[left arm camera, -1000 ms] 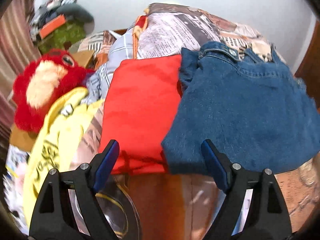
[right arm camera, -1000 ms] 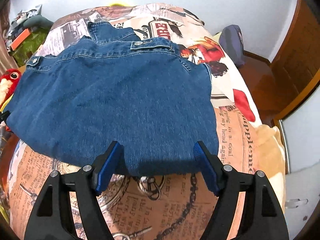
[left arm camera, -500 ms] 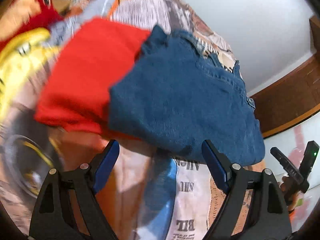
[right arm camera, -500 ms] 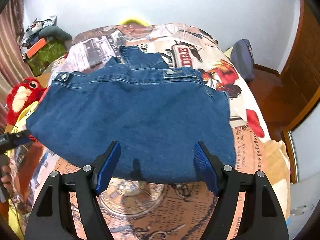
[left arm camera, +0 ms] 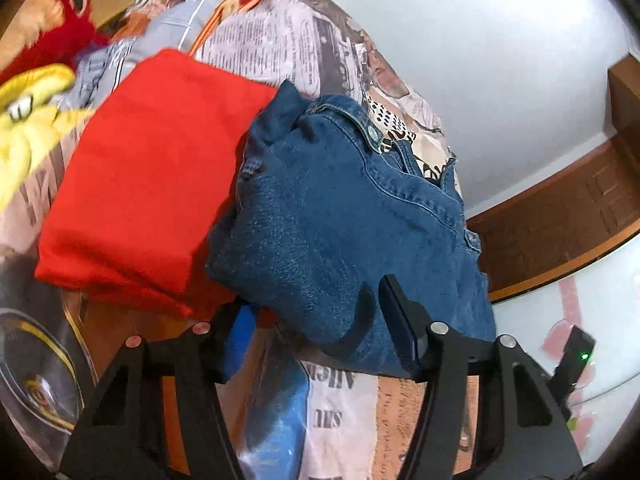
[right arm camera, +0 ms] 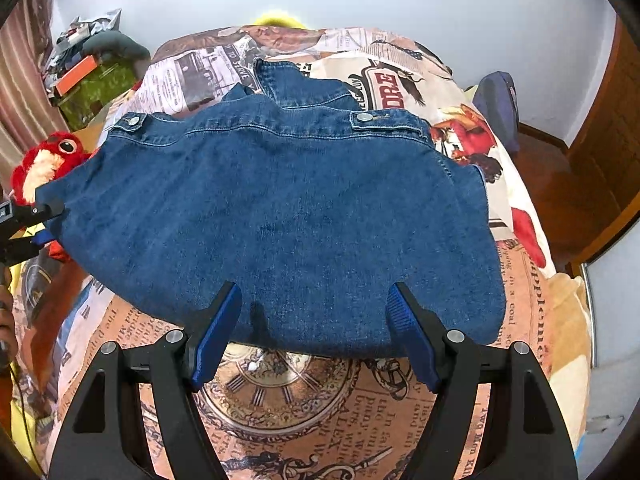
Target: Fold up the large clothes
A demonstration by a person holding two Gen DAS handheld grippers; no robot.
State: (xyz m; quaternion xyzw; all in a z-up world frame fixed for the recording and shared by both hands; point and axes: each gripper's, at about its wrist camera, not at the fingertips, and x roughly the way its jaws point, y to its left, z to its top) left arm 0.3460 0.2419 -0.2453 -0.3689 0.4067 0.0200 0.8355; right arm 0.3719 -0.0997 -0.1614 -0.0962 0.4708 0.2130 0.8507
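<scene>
A folded blue denim jacket lies on the printed bedspread, collar at the far side. In the left wrist view the denim jacket fills the centre, its left corner overlapping a folded red garment. My left gripper is open, its jaws straddling the jacket's near left corner; it also shows at the left edge of the right wrist view. My right gripper is open and empty, with its tips at the jacket's near hem.
A red plush toy and a yellow garment lie at the left of the bed. A cluttered shelf stands at the back left. A dark cap sits at the bed's right edge, beside a wooden door.
My left gripper has swung right and closed in on the jacket's left corner, which now sits between its jaws. My right gripper has pulled back a little from the hem.
</scene>
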